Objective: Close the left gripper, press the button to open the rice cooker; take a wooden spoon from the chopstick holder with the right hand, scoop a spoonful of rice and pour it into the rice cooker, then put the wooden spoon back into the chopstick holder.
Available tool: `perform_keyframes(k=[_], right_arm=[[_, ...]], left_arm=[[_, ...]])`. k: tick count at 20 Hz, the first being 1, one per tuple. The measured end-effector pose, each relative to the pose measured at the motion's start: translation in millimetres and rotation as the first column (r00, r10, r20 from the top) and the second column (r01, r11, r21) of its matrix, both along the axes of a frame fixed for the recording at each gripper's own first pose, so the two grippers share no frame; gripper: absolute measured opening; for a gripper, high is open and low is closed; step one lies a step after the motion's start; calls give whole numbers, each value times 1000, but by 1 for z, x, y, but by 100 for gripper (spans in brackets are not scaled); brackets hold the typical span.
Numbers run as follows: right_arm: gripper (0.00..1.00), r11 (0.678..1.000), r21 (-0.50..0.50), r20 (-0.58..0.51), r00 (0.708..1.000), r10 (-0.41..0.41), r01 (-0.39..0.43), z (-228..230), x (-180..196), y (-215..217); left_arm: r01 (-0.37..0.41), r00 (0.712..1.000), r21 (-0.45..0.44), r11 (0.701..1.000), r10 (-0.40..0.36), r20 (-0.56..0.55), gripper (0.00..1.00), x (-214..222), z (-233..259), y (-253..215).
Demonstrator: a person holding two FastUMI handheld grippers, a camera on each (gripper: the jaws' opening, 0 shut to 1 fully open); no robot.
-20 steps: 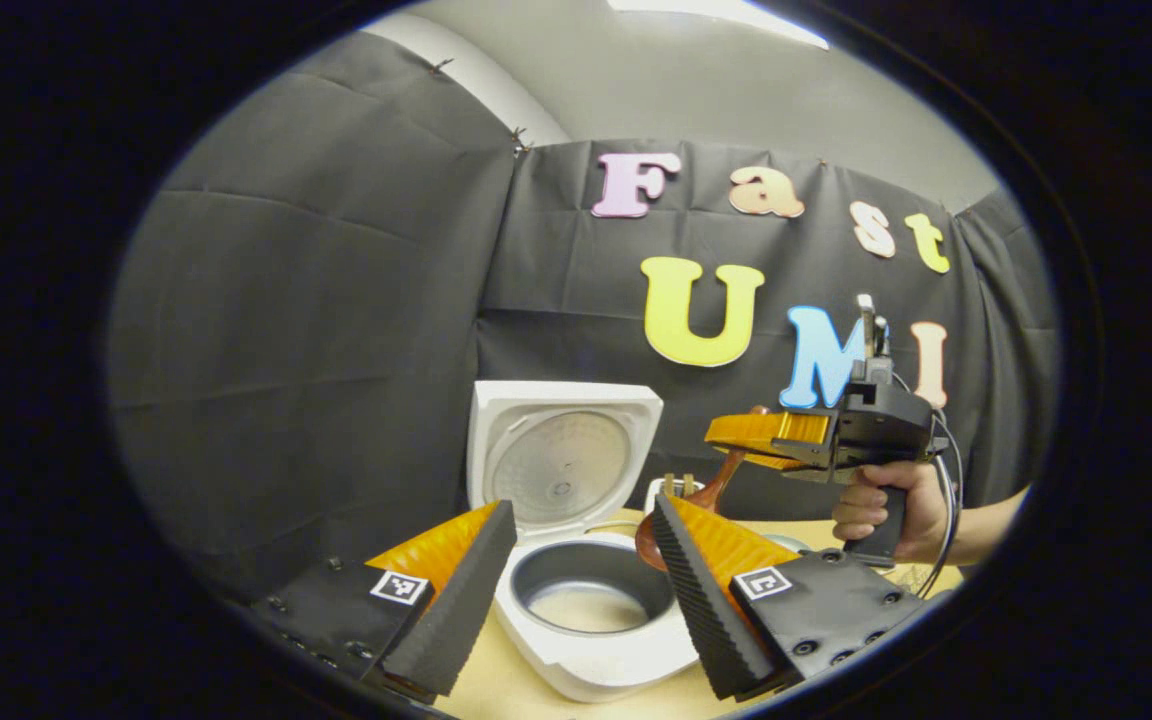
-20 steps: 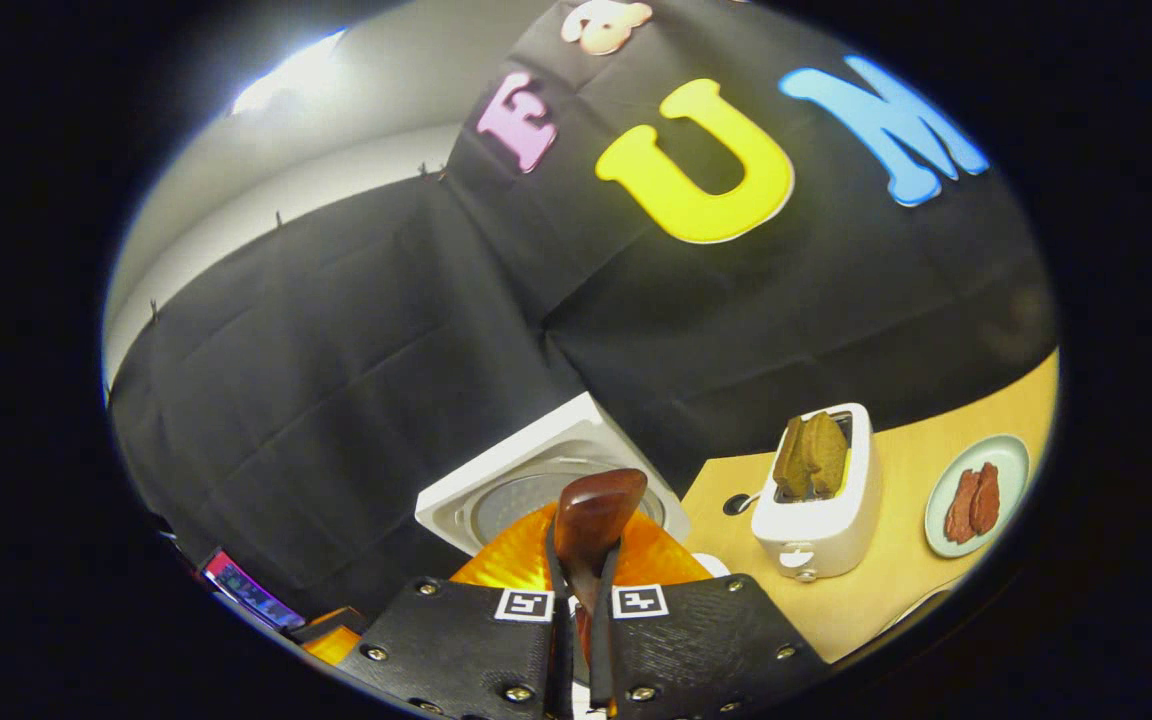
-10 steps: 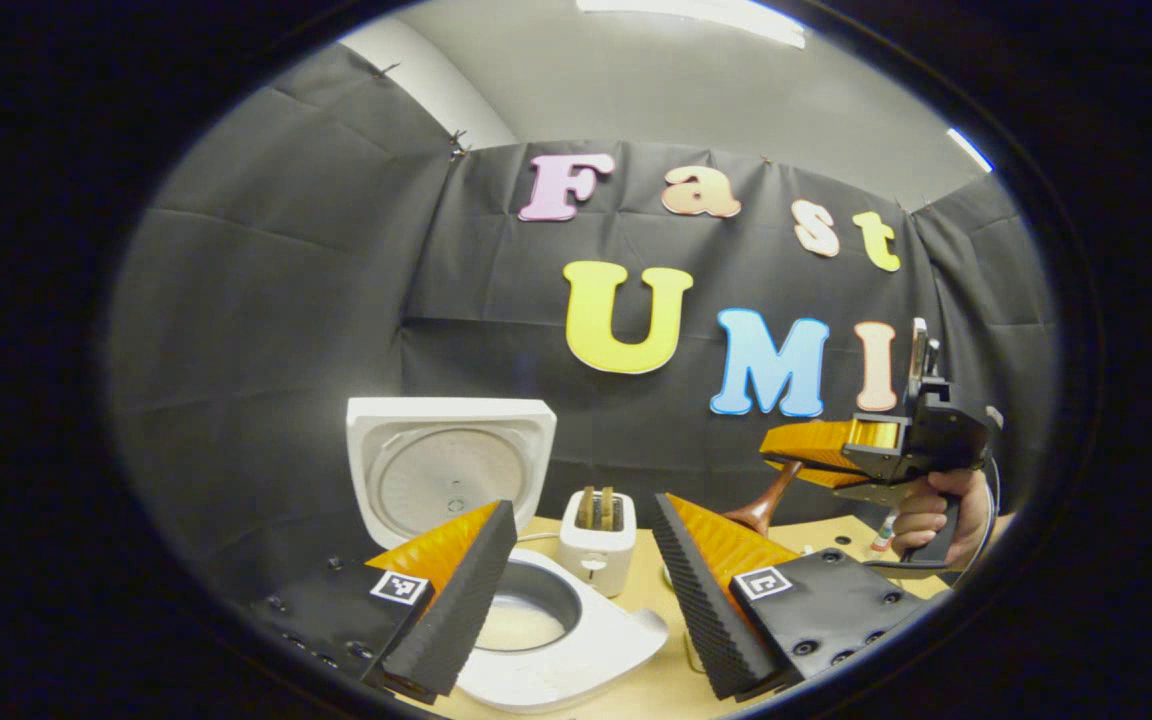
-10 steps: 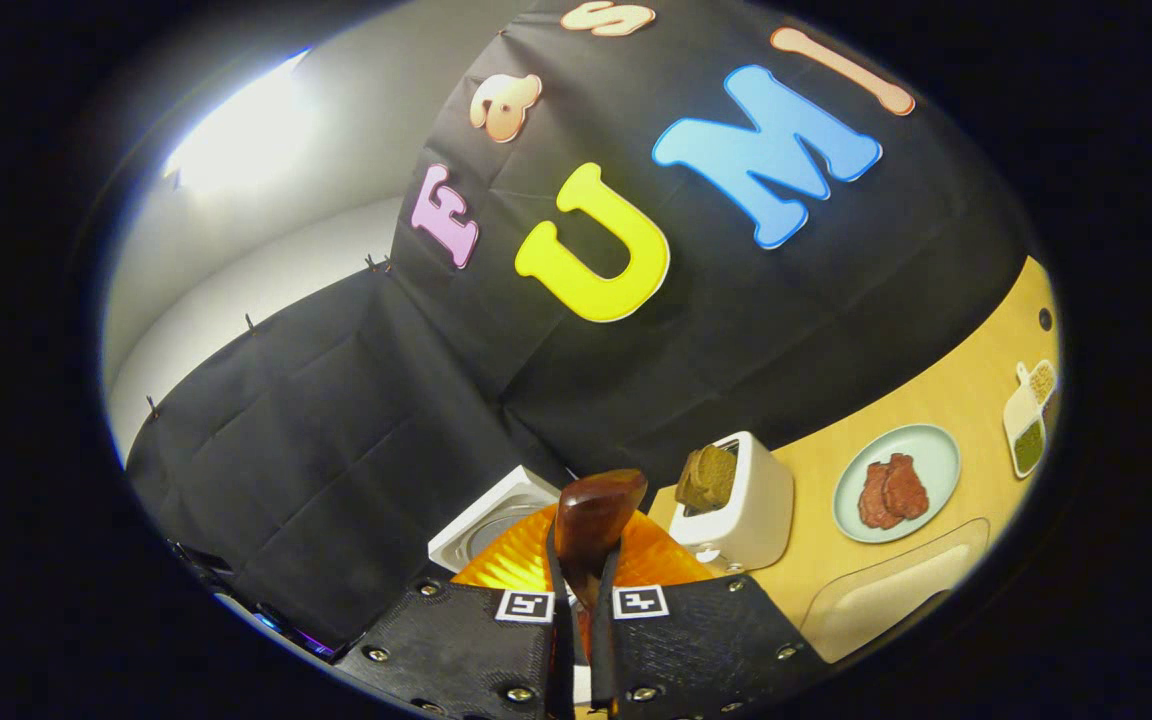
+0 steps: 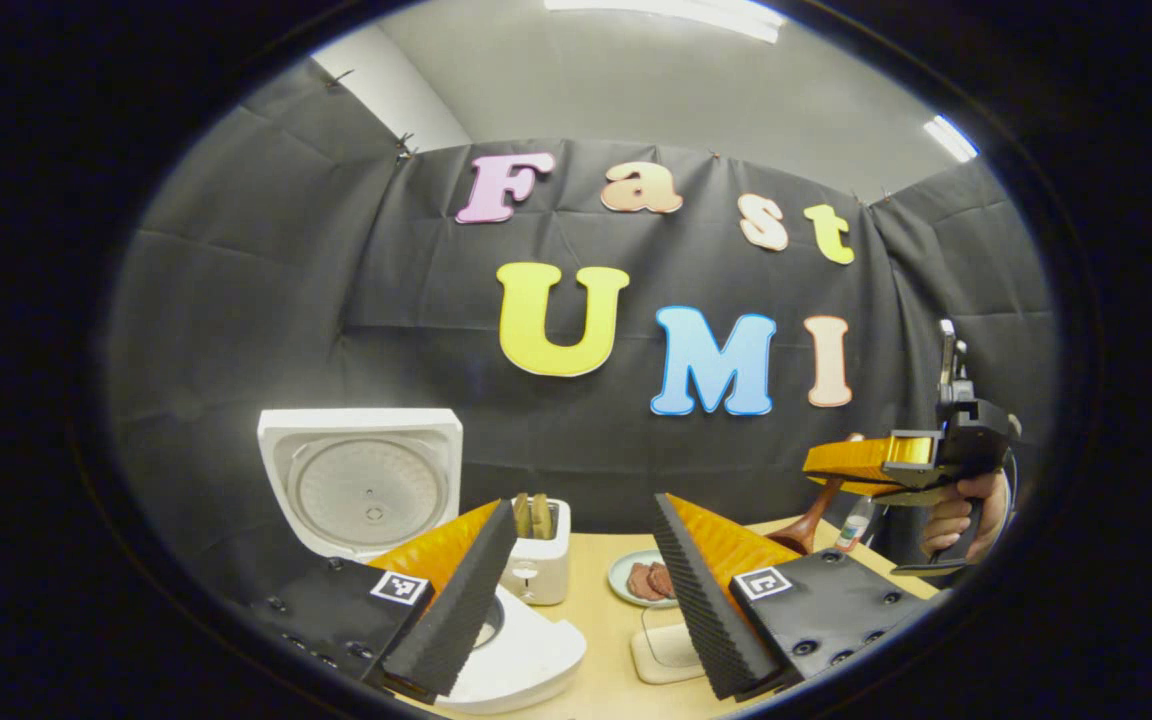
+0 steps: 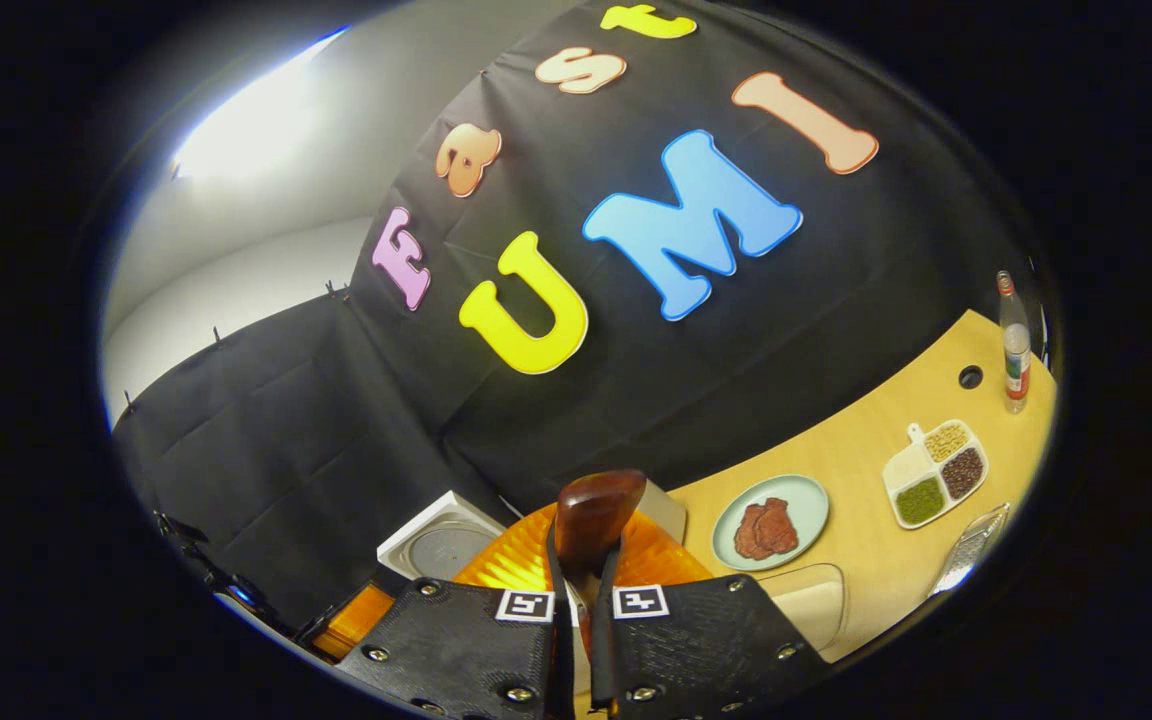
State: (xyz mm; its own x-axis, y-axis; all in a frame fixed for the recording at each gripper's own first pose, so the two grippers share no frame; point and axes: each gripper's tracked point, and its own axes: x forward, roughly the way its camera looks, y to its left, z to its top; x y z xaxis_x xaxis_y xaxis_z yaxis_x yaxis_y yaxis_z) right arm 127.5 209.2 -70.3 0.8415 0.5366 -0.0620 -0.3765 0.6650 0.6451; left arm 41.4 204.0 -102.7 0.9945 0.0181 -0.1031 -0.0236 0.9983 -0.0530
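The right gripper (image 6: 576,590) pinches the dark reddish-brown wooden spoon (image 6: 591,515) by its handle; the left gripper (image 5: 576,590) hangs spread, holding nothing. The white rice cooker (image 5: 366,490) stands lid-up at the left – so the step looks like returning the spoon, which calls for finding the chopstick holder. Since a second ago both views have swung right, away from the cooker

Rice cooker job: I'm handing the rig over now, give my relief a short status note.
Left tongs: open, holding nothing, beside the rice cooker.
Right tongs: shut on the wooden spoon, held up off the table, to the right of the plate of meat.
Done: the cooker's lid stands open; the spoon is in hand.
Left: return the spoon to the chopstick holder. Whether rice has been poured in I cannot tell.
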Motion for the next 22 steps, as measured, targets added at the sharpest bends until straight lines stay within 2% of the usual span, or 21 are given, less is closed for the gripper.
perform_keyframes(k=[6,11,12,13,15,19,22], right_arm=[[7,989,-42,-42,988,-145,144,-25,2,-86],[7,959,-123,-75,962,-264,254,-57,12,-154],[7,951,-146,-82,954,-287,273,-65,12,-166],[7,940,-171,-90,946,-312,294,-73,13,-178],[7,916,-209,-100,924,-368,342,-86,15,-201],[7,855,-292,-98,876,-472,428,-114,22,-240],[7,833,-326,-115,856,-505,448,-137,30,-255]], left_arm=[[27,1000,2,1000,-27,-4,97,7,5,-29],[61,998,0,998,-61,-14,99,7,3,-53],[77,997,-17,997,-78,-16,92,6,3,-60],[79,997,-25,997,-80,-18,92,6,1,-59],[72,997,-17,997,-72,-23,99,7,2,-57],[59,998,-4,998,-59,-31,95,8,4,-57],[50,998,7,999,-49,-37,98,8,6,-56]])
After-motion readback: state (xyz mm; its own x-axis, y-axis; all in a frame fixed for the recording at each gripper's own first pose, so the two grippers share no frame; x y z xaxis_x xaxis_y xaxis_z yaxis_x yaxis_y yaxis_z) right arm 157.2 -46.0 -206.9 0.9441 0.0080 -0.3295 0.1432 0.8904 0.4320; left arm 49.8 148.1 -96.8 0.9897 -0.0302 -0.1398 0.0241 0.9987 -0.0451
